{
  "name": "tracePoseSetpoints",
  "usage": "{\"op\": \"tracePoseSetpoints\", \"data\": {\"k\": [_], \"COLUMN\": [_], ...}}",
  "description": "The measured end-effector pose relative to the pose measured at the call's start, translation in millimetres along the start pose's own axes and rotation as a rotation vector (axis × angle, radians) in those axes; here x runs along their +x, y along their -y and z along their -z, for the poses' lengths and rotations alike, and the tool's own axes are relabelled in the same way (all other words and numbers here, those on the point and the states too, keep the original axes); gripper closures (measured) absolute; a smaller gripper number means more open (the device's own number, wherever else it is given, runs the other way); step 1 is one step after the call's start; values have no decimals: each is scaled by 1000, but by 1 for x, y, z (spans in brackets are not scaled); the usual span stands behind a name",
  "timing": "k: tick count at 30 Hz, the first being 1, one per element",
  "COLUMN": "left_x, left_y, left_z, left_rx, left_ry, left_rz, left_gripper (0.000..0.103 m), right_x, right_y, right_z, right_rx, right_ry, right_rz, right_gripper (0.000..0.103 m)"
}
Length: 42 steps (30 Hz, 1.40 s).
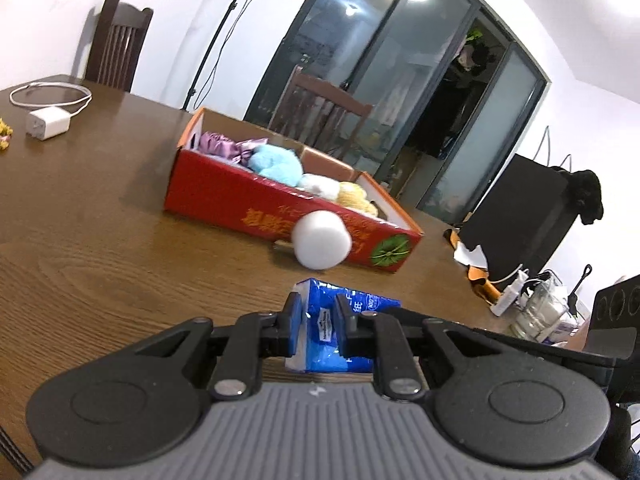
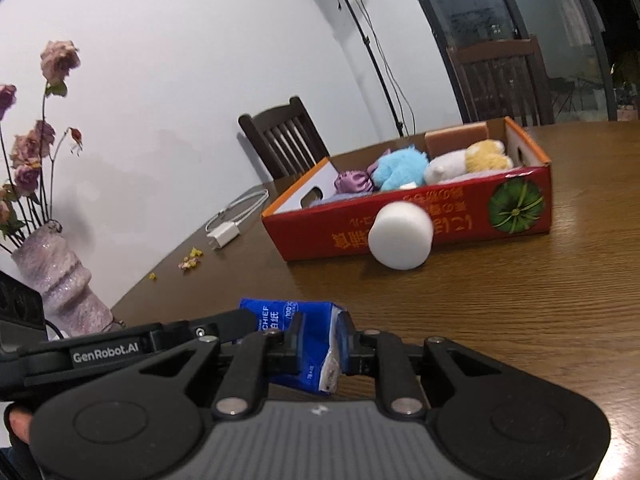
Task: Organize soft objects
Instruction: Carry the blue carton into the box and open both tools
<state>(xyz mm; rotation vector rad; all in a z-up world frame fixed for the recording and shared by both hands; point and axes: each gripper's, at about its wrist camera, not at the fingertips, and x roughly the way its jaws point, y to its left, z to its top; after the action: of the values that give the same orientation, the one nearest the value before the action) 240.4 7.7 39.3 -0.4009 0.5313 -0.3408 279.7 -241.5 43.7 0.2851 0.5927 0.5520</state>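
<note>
Both hand-held grippers are clamped on the same blue tissue pack [image 1: 340, 332], one at each end, so the step in hand appears to be carrying this soft pack toward the red box [image 1: 280, 204]. The left hand-held gripper [image 1: 318, 330] has its two fingers pressed against the pack's sides, and the right hand-held gripper [image 2: 322, 344] grips the crumpled white-edged end of the same pack [image 2: 296, 332]. Whether the pack rests on the table [image 1: 100, 220] or sits just above it cannot be told.

The red box [image 2: 420, 216] lies ahead of both grippers, well apart from them, and already holds a purple satin item [image 2: 354, 182], a blue plush [image 2: 400, 168], a white plush [image 2: 446, 168] and a yellow plush [image 2: 488, 156]. A white foam cylinder [image 2: 401, 236] lies on the table touching the box's near wall, between the pack and the box.

The next move likely calls for lifting the pack over the cylinder and the near wall, then letting go with both grippers above a free patch inside. The cylinder probably remains to be boxed afterwards.
</note>
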Motion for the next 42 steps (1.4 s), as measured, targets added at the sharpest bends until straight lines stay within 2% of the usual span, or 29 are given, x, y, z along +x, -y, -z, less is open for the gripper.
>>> {"op": "tracePoseSetpoints", "data": {"k": [6,11,18,26,30,33,37,42], "left_x": [-1,17,70,154,185,200,198,190], "left_y": [11,17,26,18,13,15,14,13], "left_z": [-4,-32,-92,-147,-143,-129,-126,-132], "left_rx": [17,48,82,22,-5,45,92,107], "left_ry": [17,41,79,36,-25,-132,-118,-90], "left_rz": [5,28,54,40,0,-32,-56,-84], "left_gripper": [85,85,85,85,85,84,79,70], "right_x": [-11,-5,22,85,122,145,160,156], "right_y": [1,11,36,86,109,122,128,130], "right_z": [-5,-26,-87,-163,-180,-181,-178,-173], "right_rx": [-5,-7,-33,-26,-36,-37,-42,-45], "right_ry": [31,56,85,42,-16,-30,-39,-39], "right_rz": [0,-5,6,25,32,53,67,79], "right_gripper": [87,87,87,87,84,81,81,81]}}
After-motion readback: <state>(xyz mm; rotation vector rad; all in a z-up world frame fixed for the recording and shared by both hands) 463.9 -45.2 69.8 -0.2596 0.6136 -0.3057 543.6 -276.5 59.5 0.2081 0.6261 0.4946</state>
